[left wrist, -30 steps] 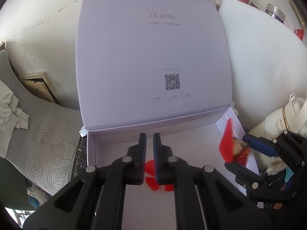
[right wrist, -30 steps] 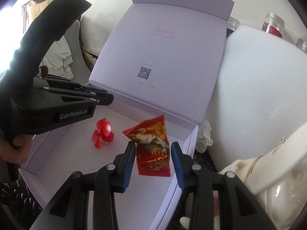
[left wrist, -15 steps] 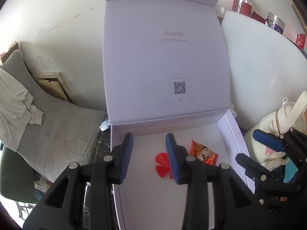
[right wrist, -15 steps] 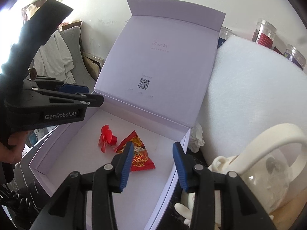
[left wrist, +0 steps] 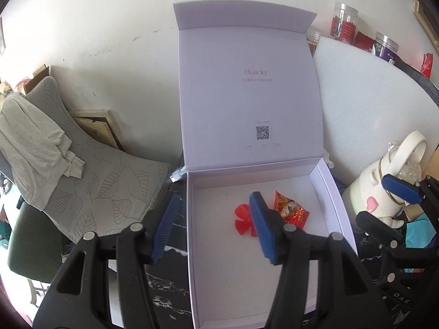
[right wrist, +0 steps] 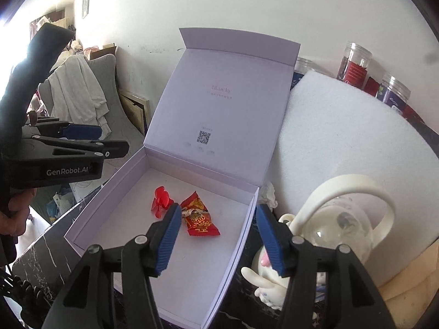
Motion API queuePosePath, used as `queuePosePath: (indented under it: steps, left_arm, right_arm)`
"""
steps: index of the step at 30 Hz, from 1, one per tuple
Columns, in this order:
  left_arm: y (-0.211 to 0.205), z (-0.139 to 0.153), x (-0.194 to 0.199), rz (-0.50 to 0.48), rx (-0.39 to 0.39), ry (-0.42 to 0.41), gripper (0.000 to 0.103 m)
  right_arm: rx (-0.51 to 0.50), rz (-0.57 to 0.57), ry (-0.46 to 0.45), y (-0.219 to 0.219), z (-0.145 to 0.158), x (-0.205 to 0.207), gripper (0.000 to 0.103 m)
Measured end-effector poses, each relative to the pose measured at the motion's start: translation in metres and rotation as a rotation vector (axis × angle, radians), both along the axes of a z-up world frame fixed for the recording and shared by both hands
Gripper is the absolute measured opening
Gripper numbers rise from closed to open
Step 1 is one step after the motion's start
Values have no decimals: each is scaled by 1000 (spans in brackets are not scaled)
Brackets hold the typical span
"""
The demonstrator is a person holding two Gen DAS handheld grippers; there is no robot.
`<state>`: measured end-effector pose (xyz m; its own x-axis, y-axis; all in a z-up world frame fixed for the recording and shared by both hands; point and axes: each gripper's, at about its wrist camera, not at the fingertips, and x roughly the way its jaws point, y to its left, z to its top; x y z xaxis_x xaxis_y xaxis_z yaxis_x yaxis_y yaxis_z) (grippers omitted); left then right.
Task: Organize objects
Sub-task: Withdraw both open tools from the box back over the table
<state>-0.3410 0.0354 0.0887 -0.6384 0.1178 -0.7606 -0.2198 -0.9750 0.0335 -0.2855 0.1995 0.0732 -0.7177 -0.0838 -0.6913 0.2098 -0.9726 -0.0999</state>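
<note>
Nearest us, our left gripper [left wrist: 212,226] has its jaws spread wide and holds nothing; its left pad hangs over the black marble tabletop [left wrist: 170,282] outside the box, its right pad over the box floor. Our right gripper [right wrist: 218,237] is just as wide open and empty — one pad above the box interior, the other past the box's right wall, in front of a white teapot-shaped ornament [right wrist: 343,219].

Beyond the pads, the white box [right wrist: 241,235] sits with its lid standing upright at the back. Two things lie on its floor, toward the far end: a red plastic fan blade [left wrist: 242,219] and a red candy wrapper [right wrist: 199,216] with gold print. They lie just beside each other, the fan blade on the left; whether they touch we cannot tell. Neither is between any jaws — both rest apart from the pads.

Farther off, a white foam block [right wrist: 343,137] leans by the lid, with clear jars [right wrist: 355,63] behind it
</note>
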Motion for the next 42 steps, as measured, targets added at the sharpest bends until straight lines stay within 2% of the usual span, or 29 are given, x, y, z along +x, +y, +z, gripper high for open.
queuePosePath:
  steps: [4,8,15,31,42]
  left_arm:
    - [0,16,18,10,-46,59,67]
    - [0,25,32,7,-48,81,71]
    - [-2,39,54,10,-42,93,73]
    - [-7,56,119,23,-30,126,76]
    - [2,39,172,-1,-47,116,76]
  right_arm:
    - [-2,-1,16,2,11,12,63]
    - [-6,-11,27,4,22,22,64]
    - [-11,-16,52,8,37,43,67]
    - [-9,-34,83,8,56,103,67]
    - [0,-20,72,6,47,154,67]
